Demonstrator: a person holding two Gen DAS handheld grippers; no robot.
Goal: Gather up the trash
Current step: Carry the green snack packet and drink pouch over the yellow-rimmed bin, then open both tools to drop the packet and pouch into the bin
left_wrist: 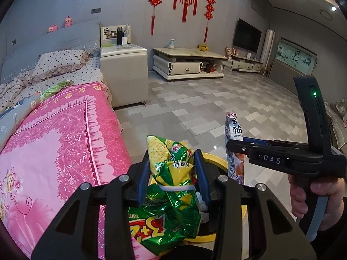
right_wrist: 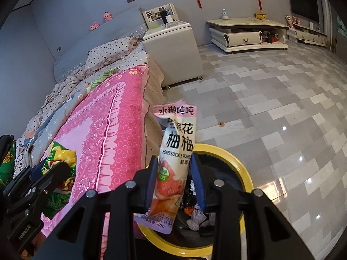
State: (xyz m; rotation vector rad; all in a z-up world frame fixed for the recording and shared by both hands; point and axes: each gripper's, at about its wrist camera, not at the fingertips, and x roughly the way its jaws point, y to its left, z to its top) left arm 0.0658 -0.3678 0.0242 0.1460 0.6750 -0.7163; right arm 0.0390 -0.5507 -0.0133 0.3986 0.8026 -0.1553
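Left wrist view: the left gripper [left_wrist: 173, 171] is clenched on a green wrapper [left_wrist: 171, 186], crumpled between its pads, directly above the yellow-rimmed bin [left_wrist: 219, 159]. Printed "3+2" reads upside down near its lower end. It looks light, crinkly and slick, so a mid-body pinch suits it. To the right, the right gripper [left_wrist: 235, 146], marked "DAS", holds a pouch [left_wrist: 233, 130].

Right wrist view: the right gripper [right_wrist: 174, 179] grasps the pouch [right_wrist: 175, 151] at its middle, over the bin [right_wrist: 238, 169]. Readable: "HONEYSUCKLE POME…" and "25g". It seems thin, floppy and weightless. The left gripper [right_wrist: 36, 171] sits far left, with the wrapper [right_wrist: 58, 156].
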